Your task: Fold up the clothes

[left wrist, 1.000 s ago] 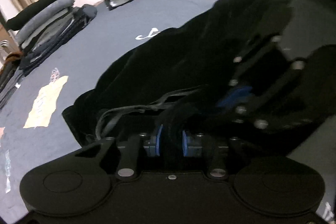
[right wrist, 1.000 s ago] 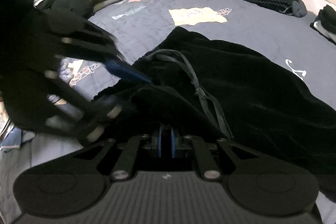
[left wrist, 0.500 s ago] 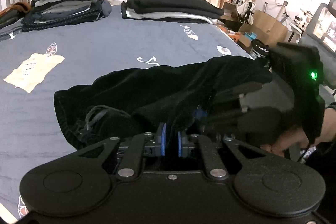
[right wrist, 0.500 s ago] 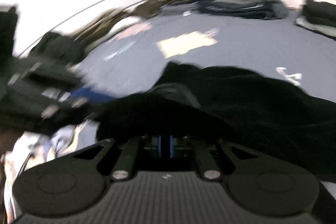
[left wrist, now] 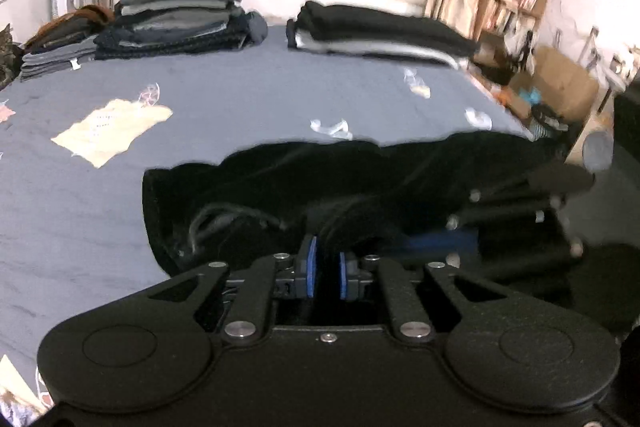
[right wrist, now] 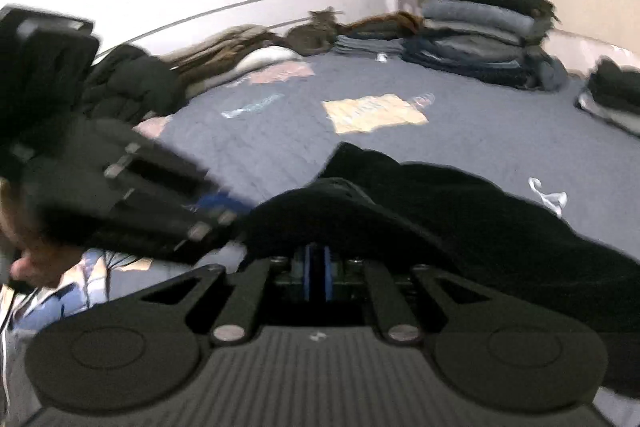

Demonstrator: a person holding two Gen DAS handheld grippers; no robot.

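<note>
On the blue-grey bed cover (left wrist: 248,99), low in the middle of the left wrist picture, lies a black garment (left wrist: 360,179), soft and crumpled. It looks like trousers with a grey drawstring (left wrist: 224,217), but the shape is hard to tell. The left gripper (left wrist: 325,269) is at the bottom middle of that picture. Its blue pads (left wrist: 311,267) are close together and squeeze a fold of the black cloth between them. The right gripper (left wrist: 520,223) shows at the right side of the same picture (it is blurry), right up against the garment.

In the right wrist picture, the right gripper (right wrist: 317,271) sits at the bottom middle. Its pads are almost together, and the black garment (right wrist: 460,211) bunches up over them, so it is pinched there too. The left gripper (right wrist: 152,195) is a dark blur at the left, touching the edge of the cloth. A bit of a hand (right wrist: 36,259) shows at the far left edge.

Far back on the bed, a tall pile of folded clothes (left wrist: 180,11) stands in the upper left of the left wrist picture. A lower pile of black and grey clothes (left wrist: 380,35) is to its right. A pale yellow patch (left wrist: 112,131) is printed on the cover at the left. A cat (right wrist: 316,33) rests near the top middle of the right wrist picture.
</note>
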